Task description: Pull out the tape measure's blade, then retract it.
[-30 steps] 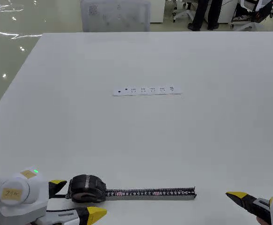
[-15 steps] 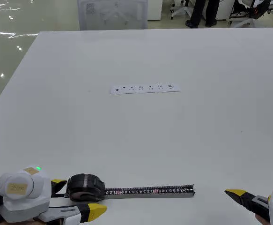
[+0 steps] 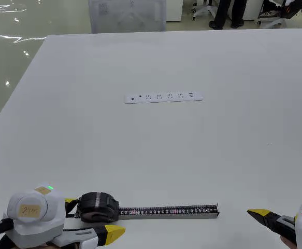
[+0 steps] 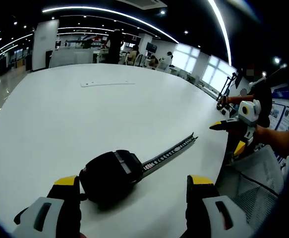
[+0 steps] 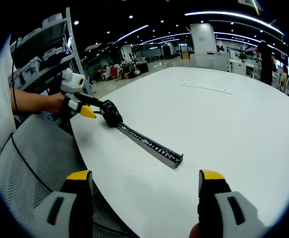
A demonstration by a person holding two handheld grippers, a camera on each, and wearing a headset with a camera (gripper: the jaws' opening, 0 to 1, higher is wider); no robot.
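A black tape measure [image 3: 96, 206] lies near the table's front edge, its blade [image 3: 169, 211] drawn out to the right and flat on the white table [image 3: 156, 150]. My left gripper [image 3: 92, 217] stands open, with the case [image 4: 112, 176] between its yellow-tipped fingers and close to the left one. My right gripper [image 3: 275, 222] is open and holds nothing. It hovers a short way right of the blade's end hook [image 5: 176, 159], which lies ahead of and between its fingertips [image 5: 80, 176].
A white power strip [image 3: 163, 97] lies flat at mid-table. A grey bin [image 3: 127, 15] stands past the far edge, with a person's legs and office chairs behind. The table's front edge runs close under both grippers.
My left gripper has edged to the right, further around the tape case. The case, the blade and my right gripper have stayed about where they were.
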